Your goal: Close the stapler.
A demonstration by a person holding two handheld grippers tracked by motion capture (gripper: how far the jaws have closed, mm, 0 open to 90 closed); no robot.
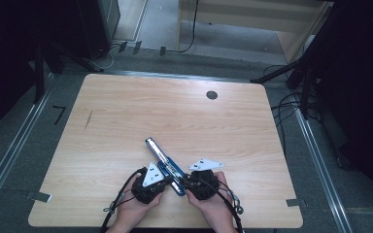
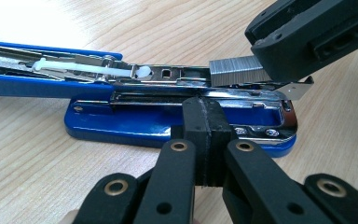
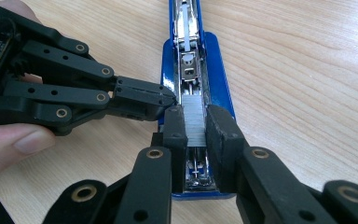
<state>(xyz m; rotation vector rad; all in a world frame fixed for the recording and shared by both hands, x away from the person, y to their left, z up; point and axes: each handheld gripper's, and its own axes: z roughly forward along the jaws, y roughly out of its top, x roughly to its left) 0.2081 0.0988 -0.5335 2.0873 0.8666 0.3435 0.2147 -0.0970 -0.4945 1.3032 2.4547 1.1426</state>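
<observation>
A blue stapler (image 1: pixel 165 166) lies opened out at lower centre of the table (image 1: pixel 126 111). The left gripper (image 2: pixel 204 122), jaws fully closed and empty, seems to press its base. The right gripper (image 3: pixel 196 128) pinches a staple strip (image 3: pixel 194 122) over the open magazine.

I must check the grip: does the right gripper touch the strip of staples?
Touching: in the right gripper view the right gripper has both pads against the staple strip.
</observation>
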